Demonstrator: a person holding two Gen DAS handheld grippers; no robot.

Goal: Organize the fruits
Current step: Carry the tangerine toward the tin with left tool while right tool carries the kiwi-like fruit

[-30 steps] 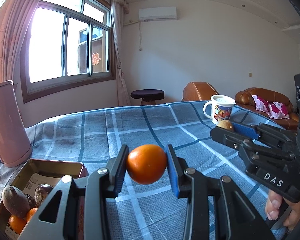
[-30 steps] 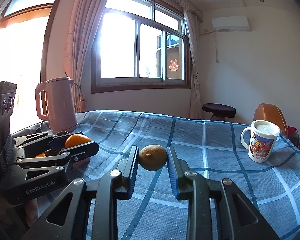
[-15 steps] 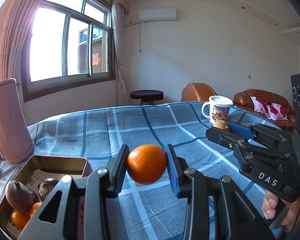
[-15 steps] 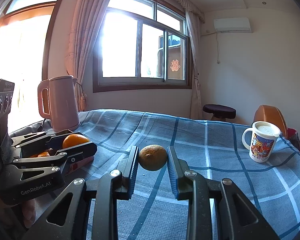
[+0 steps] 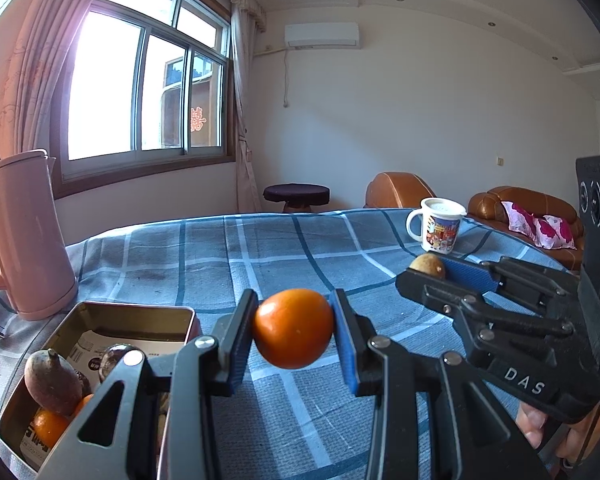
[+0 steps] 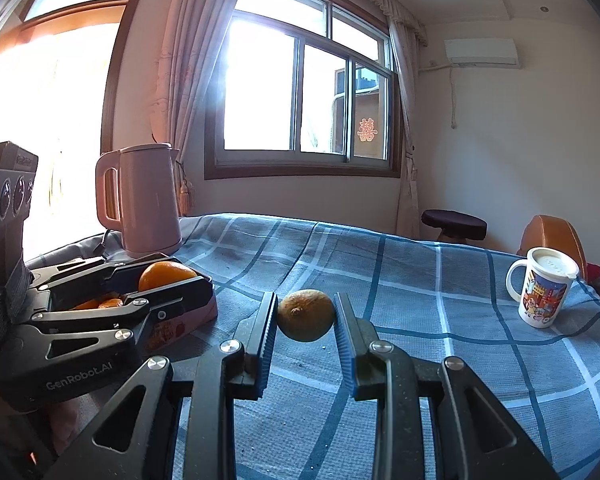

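Observation:
My left gripper (image 5: pixel 293 330) is shut on an orange (image 5: pixel 293 328) and holds it above the blue checked tablecloth, just right of an open metal tin (image 5: pixel 100 316). The tin holds several fruits, among them a brown pear-shaped one (image 5: pixel 52 382) and small oranges (image 5: pixel 48 426). My right gripper (image 6: pixel 305 318) is shut on a brownish-yellow fruit (image 6: pixel 305 315), held above the cloth. It shows in the left wrist view (image 5: pixel 428 266) at the right. The left gripper with its orange (image 6: pixel 166 274) shows in the right wrist view over the tin (image 6: pixel 188 316).
A pink kettle (image 5: pixel 24 232) stands behind the tin at the table's left edge. A white printed mug (image 5: pixel 438 230) with a lid stands at the far right of the table. A stool (image 5: pixel 296 196) and brown sofas (image 5: pixel 520 216) lie beyond.
Both grippers have shifted slightly with their fruits still held. The left wrist view now sees more of the tin, and the right gripper sits a little lower and closer in it.

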